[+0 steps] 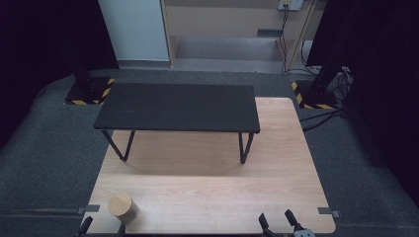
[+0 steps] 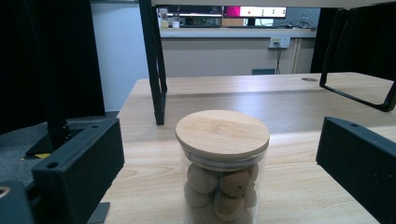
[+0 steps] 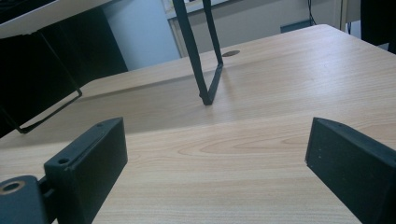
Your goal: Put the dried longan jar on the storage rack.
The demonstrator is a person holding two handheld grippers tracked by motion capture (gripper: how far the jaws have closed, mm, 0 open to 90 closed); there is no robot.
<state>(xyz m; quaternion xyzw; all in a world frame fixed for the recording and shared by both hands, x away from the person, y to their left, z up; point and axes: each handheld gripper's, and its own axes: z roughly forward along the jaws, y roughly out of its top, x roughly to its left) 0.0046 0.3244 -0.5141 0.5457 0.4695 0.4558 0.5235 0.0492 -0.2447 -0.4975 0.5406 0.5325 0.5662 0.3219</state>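
Presently, one light wooden worktop (image 1: 276,197) carries one black bench-style riser (image 1: 178,106), which stands on two black wire-frame legs toward the far half of the surface. One glass jar (image 2: 222,179) stands upright near the front left corner of the worktop; in the high view it appears as a round wooden disc just inside the near edge. The jar is closed by one round wooden lid (image 2: 222,132), seated flat. Through the clear wall, several round brown balls (image 2: 233,183) are visible, stacked inside; at least five can be counted, and the lower ones are cut off by the frame edge.

Two grippers are present at the near edge. The left gripper (image 2: 219,163) is spread wide, with one jaw on either side of the jar and clear space between each jaw and the glass; it has hold of nothing. The right gripper (image 3: 215,158) is likewise spread wide above bare worktop near the front right corner, and has hold of nothing. One leg of the riser stands on the wood ahead of it, well apart.
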